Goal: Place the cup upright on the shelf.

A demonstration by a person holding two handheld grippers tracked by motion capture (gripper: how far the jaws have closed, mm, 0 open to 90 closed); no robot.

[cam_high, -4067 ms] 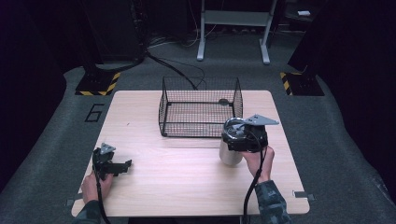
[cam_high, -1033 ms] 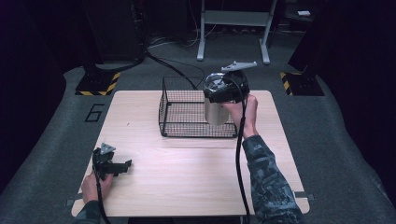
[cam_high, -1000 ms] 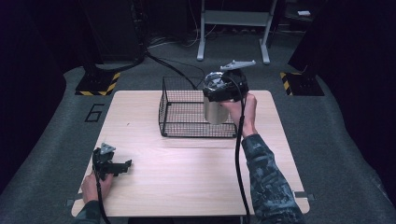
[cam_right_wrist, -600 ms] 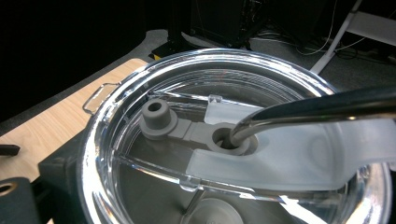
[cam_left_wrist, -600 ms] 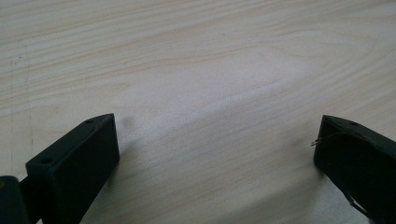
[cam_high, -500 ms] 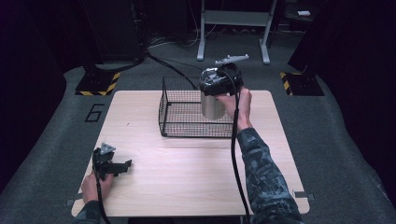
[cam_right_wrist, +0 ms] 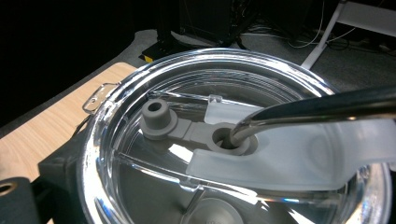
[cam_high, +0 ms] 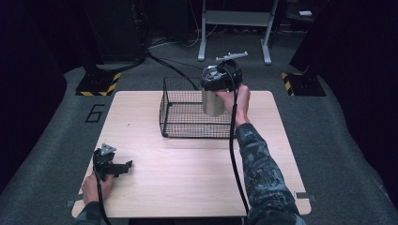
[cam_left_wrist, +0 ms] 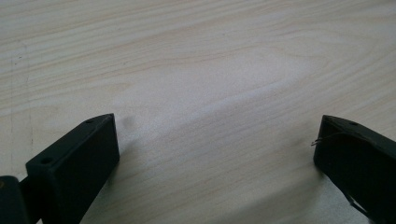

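The right gripper (cam_high: 219, 80) is clenched on a stainless steel tumbler (cam_high: 212, 102), holding it upright above the wire basket (cam_high: 187, 115), over the basket's right far corner. In the high view the tumbler's lower part shows in front of the basket's mesh; whether its base touches the basket floor cannot be told. The right gripper view looks down onto the tumbler's clear plastic lid (cam_right_wrist: 140, 135), where a grey rubber stopper (cam_right_wrist: 159, 116) sits flipped open beside the drinking hole, and a metal straw (cam_right_wrist: 317, 107) comes out of that hole and slants away to the right. One black jaw presses against the tumbler's side at the lower left of that view.

The left gripper (cam_high: 112, 165) rests on the wooden table (cam_high: 187, 173), well away from the basket, near the table edge closest to the person. Its jaws stand wide apart with nothing but bare wood between them.
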